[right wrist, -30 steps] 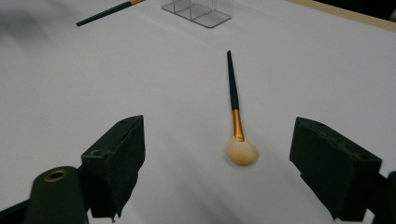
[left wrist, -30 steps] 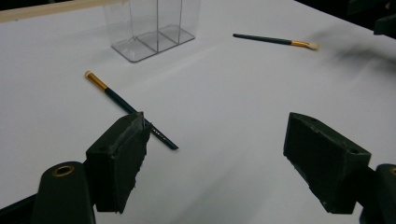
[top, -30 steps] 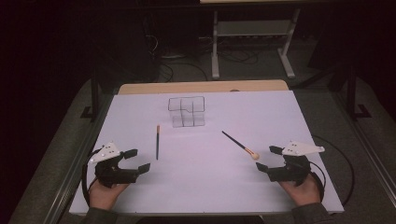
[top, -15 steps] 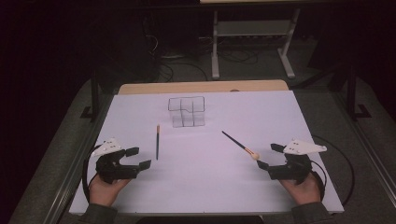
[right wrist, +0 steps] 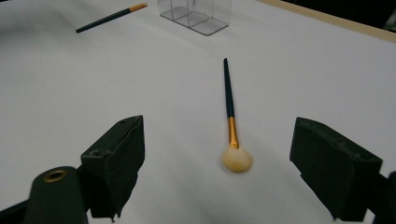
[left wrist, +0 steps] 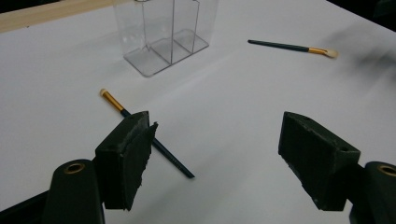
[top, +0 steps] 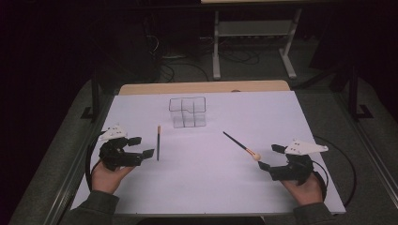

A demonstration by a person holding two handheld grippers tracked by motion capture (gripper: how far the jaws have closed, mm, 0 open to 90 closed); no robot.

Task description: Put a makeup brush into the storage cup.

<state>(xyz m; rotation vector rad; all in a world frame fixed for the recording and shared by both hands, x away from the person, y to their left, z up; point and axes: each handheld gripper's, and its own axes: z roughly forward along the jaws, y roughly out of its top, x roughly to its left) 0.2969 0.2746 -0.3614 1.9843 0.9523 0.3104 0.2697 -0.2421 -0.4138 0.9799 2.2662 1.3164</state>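
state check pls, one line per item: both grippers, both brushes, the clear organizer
left gripper: open, nothing between the jaws, beside the thin brush.
right gripper: open, empty, jaws toward the fluffy brush.
thin brush: lying flat on the table, untouched.
fluffy brush: lying flat, head toward the right gripper, untouched.
clear organizer: upright, compartments empty.

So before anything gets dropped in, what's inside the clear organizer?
The clear organizer looks empty: through its transparent walls only its own dividers and the white table show. Its upper part is cut off in both gripper views.
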